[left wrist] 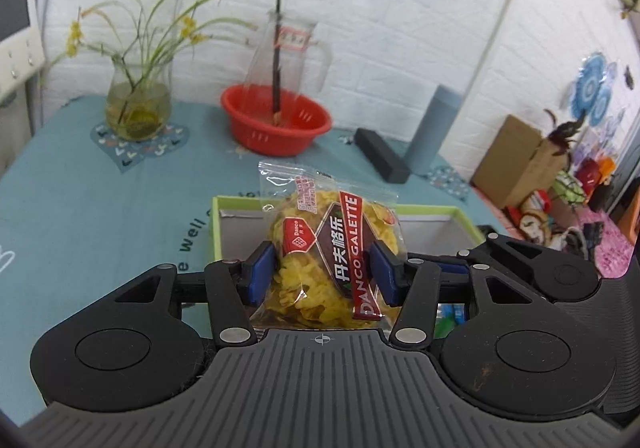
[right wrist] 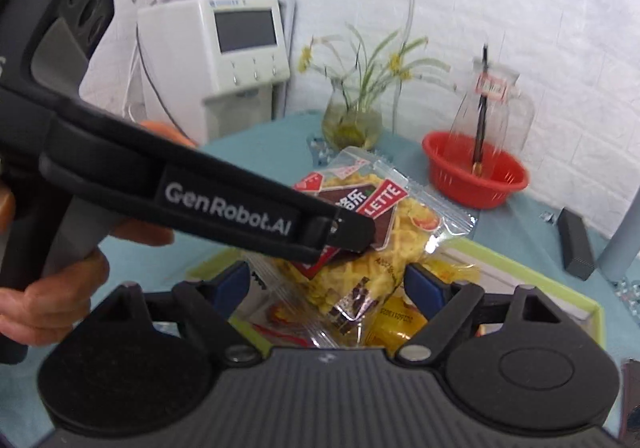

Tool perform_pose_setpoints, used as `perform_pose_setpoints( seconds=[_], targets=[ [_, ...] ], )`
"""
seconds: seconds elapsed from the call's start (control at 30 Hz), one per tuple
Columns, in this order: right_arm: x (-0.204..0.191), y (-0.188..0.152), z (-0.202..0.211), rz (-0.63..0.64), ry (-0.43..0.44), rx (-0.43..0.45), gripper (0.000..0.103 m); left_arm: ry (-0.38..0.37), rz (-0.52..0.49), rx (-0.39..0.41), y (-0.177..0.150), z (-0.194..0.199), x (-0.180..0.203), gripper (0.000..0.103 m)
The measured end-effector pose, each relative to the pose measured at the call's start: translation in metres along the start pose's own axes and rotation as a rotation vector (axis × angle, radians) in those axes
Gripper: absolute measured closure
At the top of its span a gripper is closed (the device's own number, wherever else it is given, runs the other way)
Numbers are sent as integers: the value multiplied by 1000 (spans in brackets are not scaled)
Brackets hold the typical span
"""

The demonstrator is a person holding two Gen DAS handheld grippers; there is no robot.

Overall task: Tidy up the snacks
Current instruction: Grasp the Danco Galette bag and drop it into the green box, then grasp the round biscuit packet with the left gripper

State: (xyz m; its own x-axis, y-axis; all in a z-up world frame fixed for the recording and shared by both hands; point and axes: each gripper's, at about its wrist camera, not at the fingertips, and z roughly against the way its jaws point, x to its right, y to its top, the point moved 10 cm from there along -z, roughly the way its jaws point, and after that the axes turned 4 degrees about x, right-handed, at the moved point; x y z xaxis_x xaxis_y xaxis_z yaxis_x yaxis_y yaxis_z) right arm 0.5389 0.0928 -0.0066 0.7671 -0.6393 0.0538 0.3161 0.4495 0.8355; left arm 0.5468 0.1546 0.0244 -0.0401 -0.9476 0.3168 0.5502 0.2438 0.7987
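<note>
Blue pads: left gripper (left wrist: 322, 274) pinches the galette packet (left wrist: 326, 248) across its width, a pad pressed into each side.
Packet axis: long axis runs straight out from the jaws, sealed top edge leading, tilted up and away.
Packet position: held in the air above the green-rimmed box (left wrist: 448, 212), which lies just ahead and below.
Right gripper (right wrist: 326, 286): jaws spread wide, pressing on nothing; the packet's lower corner hangs between them, other wrapped snacks (right wrist: 394, 324) below in the box.
Nearer hand: left, already carrying; its black finger (right wrist: 224, 199) crosses the right wrist view, with the person's hand (right wrist: 48, 296) on the handle.
Judgement: lowering the packet forward into the box looks like the step in hand.
Obstruction: the right jaws sit directly beneath the packet and may crowd the drop.
Mid-table: black case (left wrist: 382, 159), blue-grey cylinder (left wrist: 434, 127).
Far: red basket (left wrist: 276, 123) holding a glass jug (left wrist: 290, 55); glass vase (left wrist: 138, 107) of yellow flowers; white brick wall.
</note>
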Motion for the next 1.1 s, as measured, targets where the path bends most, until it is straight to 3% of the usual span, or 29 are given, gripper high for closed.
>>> perform_pose_setpoints(
  seconds=[0.1, 0.23, 0.3, 0.4, 0.57, 0.7, 0.87, 0.97, 1.1],
  targets=[
    [1, -10, -22, 7, 19, -22, 13, 22, -4, -15, -12, -21, -13, 53],
    [-3, -10, -14, 12, 13, -3, 11, 23, -63, 16, -14, -11, -4, 45],
    [-6, -5, 7, 8, 5, 39, 11, 30, -84, 58, -8, 9, 3, 45],
    [-15, -3, 53, 11, -25, 113, 11, 7, -92, 142, 1, 50, 15, 33],
    [-48, -47, 125, -66, 3, 154, 10, -50, -56, 185, -23, 113, 35, 29],
    [-65, -113, 169, -159, -41, 121, 10, -109, -22, 120, -80, 137, 60, 27],
    [-72, -188, 212, -291, -104, 48, 10, -193, 29, -27, -160, 131, 96, 28],
    [-68, -211, 226, -327, -142, 25, 10, -231, 72, -112, -199, 122, 115, 30],
    [-52, -222, 234, -342, -198, 31, 10, -260, 67, -189, -223, 114, 139, 37]
  ],
)
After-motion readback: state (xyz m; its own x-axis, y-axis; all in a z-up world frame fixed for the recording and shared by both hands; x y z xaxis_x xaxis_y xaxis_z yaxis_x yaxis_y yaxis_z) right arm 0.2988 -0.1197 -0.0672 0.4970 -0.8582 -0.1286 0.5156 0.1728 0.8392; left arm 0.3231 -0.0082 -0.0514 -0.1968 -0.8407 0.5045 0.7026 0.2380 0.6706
